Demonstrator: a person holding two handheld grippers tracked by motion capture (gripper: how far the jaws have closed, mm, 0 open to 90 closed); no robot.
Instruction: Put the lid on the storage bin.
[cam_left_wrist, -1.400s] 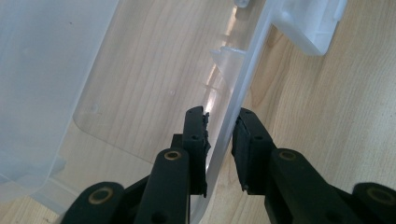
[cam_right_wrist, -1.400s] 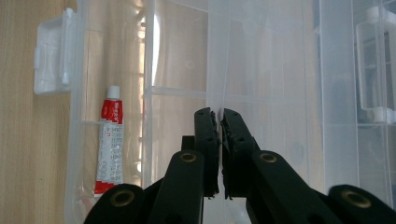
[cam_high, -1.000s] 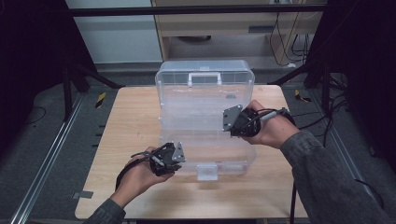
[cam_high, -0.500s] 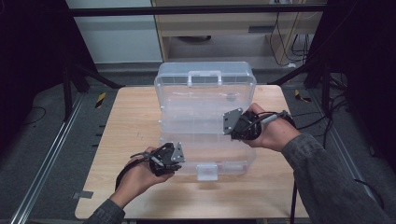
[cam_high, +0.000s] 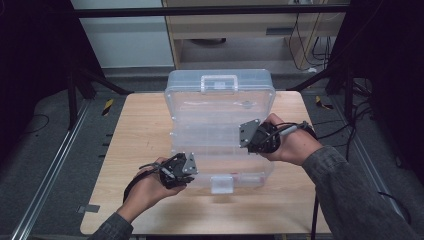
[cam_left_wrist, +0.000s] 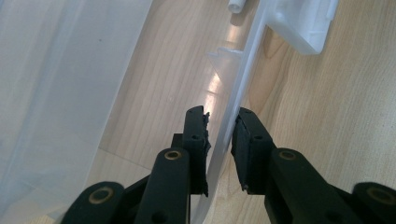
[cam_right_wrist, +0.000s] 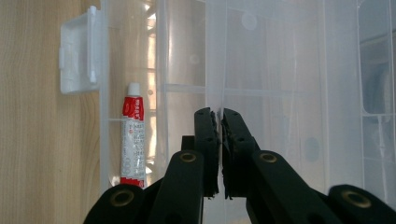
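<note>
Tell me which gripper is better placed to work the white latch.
Left, probably: the left gripper pinches the front rim beside the latch; the right gripper is farther off, shut on a divider.

A lab-style recording bench in a workroom

A small wooden table (cam_high: 135, 150) stands on grey carpet, framed by black metal struts (cam_high: 85, 80) far to either side of the left gripper (cam_high: 181, 170) and right gripper (cam_high: 252, 136). Beyond the grippers sits a pale wooden cabinet (cam_high: 235, 35) with loose cables (cam_high: 307, 30) hanging beside it. Yellow-black hazard tape (cam_high: 107, 106) marks the floor off the table's far corners, and an aluminium rail (cam_high: 45, 185) runs left of the left gripper.
</note>
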